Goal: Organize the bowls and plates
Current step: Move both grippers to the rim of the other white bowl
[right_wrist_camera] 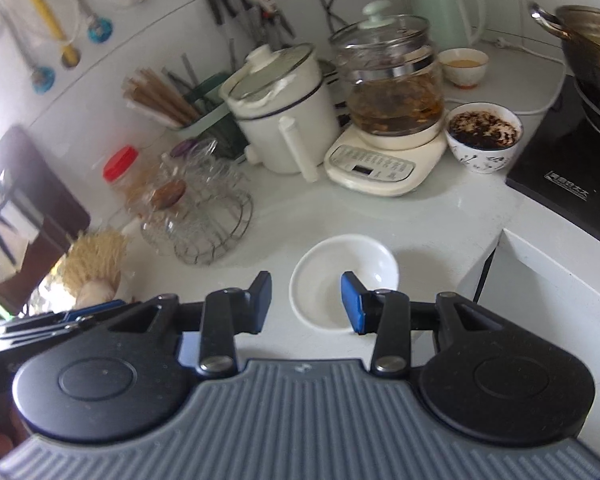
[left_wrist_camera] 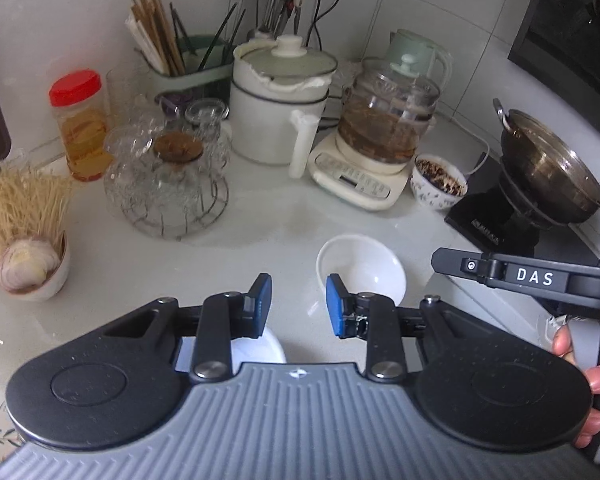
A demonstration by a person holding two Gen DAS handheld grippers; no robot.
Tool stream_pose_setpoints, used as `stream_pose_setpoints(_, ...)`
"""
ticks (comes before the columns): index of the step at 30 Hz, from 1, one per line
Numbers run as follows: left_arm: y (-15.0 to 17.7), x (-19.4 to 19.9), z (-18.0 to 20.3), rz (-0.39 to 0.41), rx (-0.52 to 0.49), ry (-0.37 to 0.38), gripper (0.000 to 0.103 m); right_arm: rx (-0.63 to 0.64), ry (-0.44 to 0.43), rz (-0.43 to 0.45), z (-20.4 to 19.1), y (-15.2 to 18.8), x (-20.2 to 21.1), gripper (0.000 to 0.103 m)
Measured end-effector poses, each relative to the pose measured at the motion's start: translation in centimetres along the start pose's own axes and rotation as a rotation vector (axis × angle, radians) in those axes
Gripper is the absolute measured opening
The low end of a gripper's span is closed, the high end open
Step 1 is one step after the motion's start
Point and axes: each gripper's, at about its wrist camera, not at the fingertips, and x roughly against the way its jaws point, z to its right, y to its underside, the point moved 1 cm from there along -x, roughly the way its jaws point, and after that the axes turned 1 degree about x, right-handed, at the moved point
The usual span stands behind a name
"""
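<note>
Hovering over the surface [right_wrist_camera: 420, 216], left claw [left_wrist_camera: 298, 306] and right claw [right_wrist_camera: 308, 302] both gaping wide, gripping nothing, just before the white bowl [right_wrist_camera: 332, 280].

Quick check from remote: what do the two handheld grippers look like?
Both match: the left gripper and right gripper have black linkage arms with silver pivot bolts, blue-padded jaws and a grey ribbed base between round black housings. White "DAS" lettering marks the right one's side.
</note>
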Motion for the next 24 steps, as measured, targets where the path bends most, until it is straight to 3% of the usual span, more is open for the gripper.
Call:
stream_pose_setpoints(10,-2.1,-3.6,2.1,-0.027,-0.020,0.000,0.035,-0.016,0.036,-0.004,2.5,-1.8,-2.1,0.042)
stream_pose_setpoints(24,-1.6,-12.0,1.3,-0.125,0.073,-0.082,0.039,-0.080,-0.014,-0.169,8.3,-3.9,-9.3,0.042)
